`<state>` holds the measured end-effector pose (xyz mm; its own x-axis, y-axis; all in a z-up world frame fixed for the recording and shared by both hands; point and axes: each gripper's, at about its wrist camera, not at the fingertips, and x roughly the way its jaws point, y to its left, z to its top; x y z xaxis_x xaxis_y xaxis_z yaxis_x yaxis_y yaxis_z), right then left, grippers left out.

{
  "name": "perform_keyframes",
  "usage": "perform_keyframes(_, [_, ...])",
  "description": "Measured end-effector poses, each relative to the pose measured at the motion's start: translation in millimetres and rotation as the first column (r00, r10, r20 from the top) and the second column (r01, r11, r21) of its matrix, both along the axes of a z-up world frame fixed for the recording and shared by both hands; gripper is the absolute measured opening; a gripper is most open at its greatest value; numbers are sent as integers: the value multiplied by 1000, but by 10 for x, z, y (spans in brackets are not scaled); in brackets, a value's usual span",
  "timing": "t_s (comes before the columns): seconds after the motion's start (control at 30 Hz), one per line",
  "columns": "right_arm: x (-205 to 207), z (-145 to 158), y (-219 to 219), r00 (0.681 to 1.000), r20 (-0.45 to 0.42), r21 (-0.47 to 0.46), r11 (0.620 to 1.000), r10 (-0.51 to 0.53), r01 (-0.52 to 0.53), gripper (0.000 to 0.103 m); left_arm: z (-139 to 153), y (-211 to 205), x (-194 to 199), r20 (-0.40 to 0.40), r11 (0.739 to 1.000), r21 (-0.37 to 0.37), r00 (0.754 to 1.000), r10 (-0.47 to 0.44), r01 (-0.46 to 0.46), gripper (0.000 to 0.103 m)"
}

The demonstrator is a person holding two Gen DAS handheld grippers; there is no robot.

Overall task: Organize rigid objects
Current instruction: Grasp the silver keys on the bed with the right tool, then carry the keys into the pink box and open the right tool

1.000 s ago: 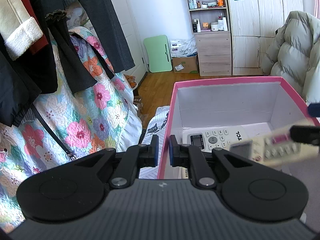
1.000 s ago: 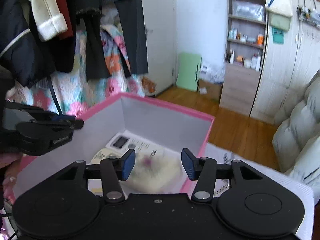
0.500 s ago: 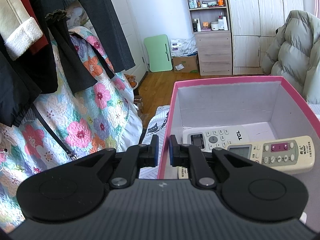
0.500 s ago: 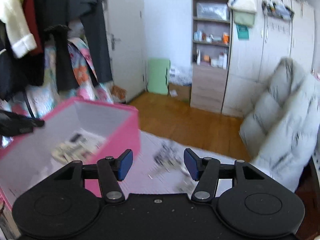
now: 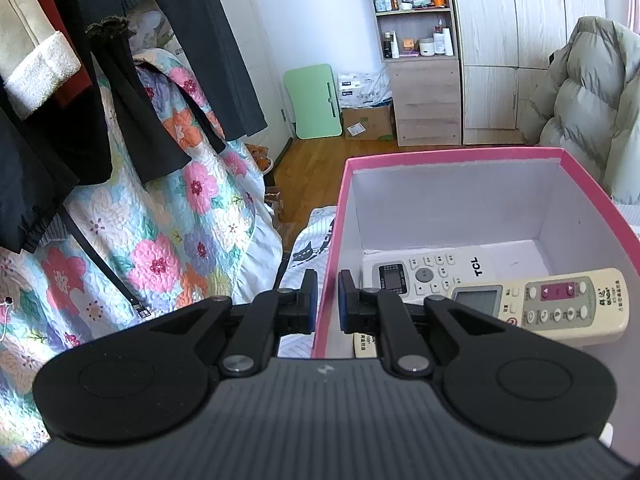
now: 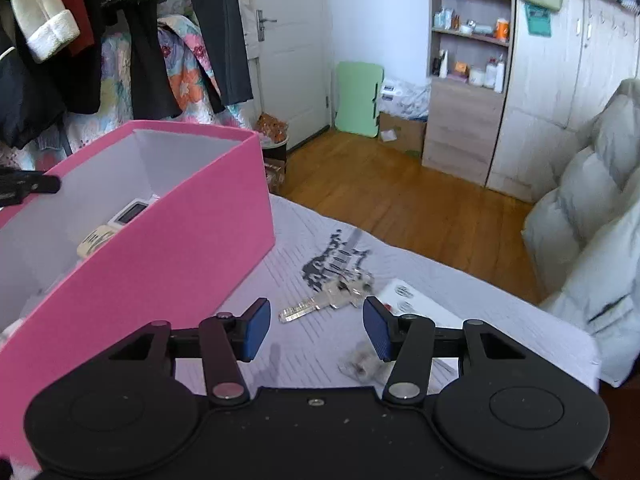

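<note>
My left gripper is shut on the left wall of a pink box, gripping its rim. Inside lie a white TCL remote and a cream remote on top of it. In the right wrist view the pink box stands at the left on a pale bedspread. My right gripper is open and empty above the bedspread. A clear key-shaped object lies just beyond its fingertips. A small clear item lies by the right finger.
A white card lies on the bedspread to the right. A grey puffer jacket is piled at the right edge. Hanging clothes and a floral quilt are at the left. Wooden floor, shelf and wardrobe are beyond.
My right gripper released the cream remote into the box, then swung right out of the box to hover over the bedspread. My left gripper has held still.
</note>
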<state>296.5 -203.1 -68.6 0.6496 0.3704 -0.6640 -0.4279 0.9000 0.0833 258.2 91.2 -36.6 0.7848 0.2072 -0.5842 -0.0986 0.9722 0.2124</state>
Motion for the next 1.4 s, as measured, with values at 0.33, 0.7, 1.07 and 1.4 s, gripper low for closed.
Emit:
perform_keyframes(0.33, [408,-312,228,982,-51,20,983,-181,182,57,-1,18,-11,4,1000,-3,1000,-17,17,10])
perform_keyframes(0.7, [433,-319,239,974,67,-19,976,-215,217,7,-5,23,-13,6,1000,-9,1000,-22,22,11])
perform_keyframes(1.07, [-122,305,34,975,134,262,955,-177,138,4,-7,26,-13,6,1000,-11,1000,-21,21,11])
perform_keyframes(1.4, [-560,1016,307,975,220,324,944,-12,-61,4,2,23,2,2,1000,-5,1000,-10,10,8])
